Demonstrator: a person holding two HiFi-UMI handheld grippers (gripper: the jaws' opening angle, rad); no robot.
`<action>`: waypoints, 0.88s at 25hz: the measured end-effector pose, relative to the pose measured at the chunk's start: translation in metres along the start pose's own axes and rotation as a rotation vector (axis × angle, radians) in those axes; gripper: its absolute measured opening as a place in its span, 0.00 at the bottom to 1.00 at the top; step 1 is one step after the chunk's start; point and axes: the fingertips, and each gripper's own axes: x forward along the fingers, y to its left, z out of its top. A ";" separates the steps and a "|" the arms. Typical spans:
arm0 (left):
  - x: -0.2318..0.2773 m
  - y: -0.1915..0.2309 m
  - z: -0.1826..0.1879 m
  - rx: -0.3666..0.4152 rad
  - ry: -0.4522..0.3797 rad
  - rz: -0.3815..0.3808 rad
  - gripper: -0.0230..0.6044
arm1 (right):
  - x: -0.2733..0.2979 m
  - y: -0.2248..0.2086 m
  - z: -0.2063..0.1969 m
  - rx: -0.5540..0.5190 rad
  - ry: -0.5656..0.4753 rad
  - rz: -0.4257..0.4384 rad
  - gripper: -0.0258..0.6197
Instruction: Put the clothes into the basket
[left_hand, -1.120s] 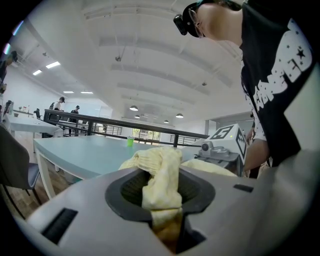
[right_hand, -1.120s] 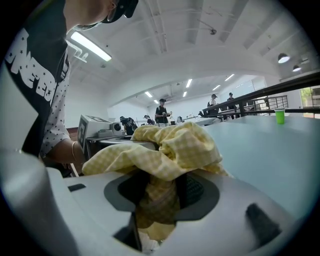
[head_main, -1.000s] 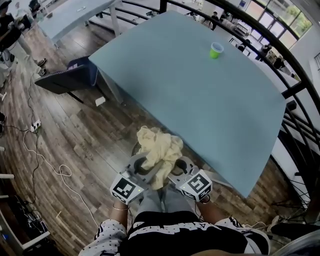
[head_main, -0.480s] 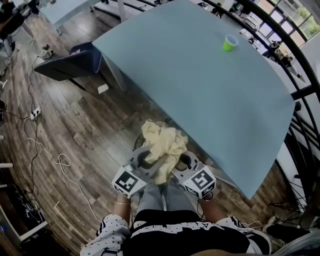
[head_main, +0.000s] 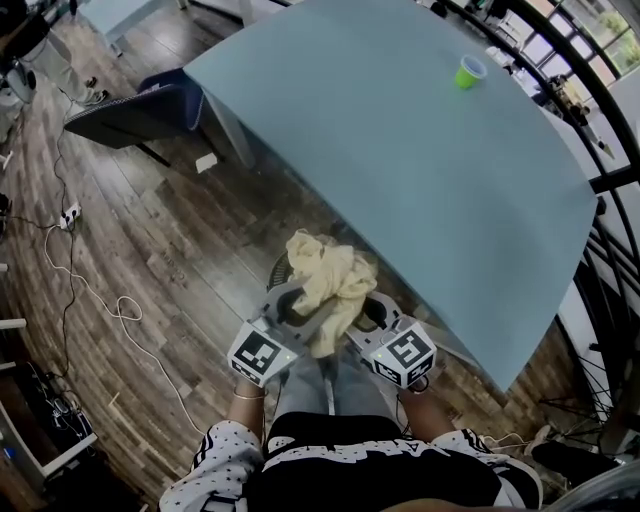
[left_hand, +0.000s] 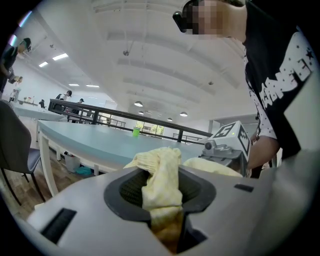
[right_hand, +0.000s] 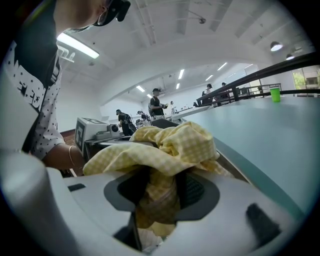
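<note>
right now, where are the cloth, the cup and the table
cloth (head_main: 325, 285): head view, middle of the bunched yellow fabric
cup (head_main: 468, 72): head view, its green side
table (head_main: 400, 150): head view, bare part of its top

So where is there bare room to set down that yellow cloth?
Nearly the whole pale blue table is bare, from its near edge to the small green cup by the far corner. Crowding is only around the bunched yellow cloth.

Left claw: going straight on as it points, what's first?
The yellow cloth in the left claw, whose jaws have just been opening; beyond it, probably the blue table's edge, depth unclear.
</note>
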 end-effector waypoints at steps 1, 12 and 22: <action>0.000 0.001 -0.002 -0.001 0.001 0.004 0.24 | 0.001 0.000 -0.001 0.003 0.001 0.000 0.31; 0.001 0.002 -0.013 -0.009 0.041 0.015 0.24 | 0.001 -0.002 -0.013 0.019 0.037 -0.001 0.31; -0.001 0.002 -0.021 0.008 0.070 0.023 0.25 | -0.002 -0.006 -0.020 0.056 0.037 -0.027 0.31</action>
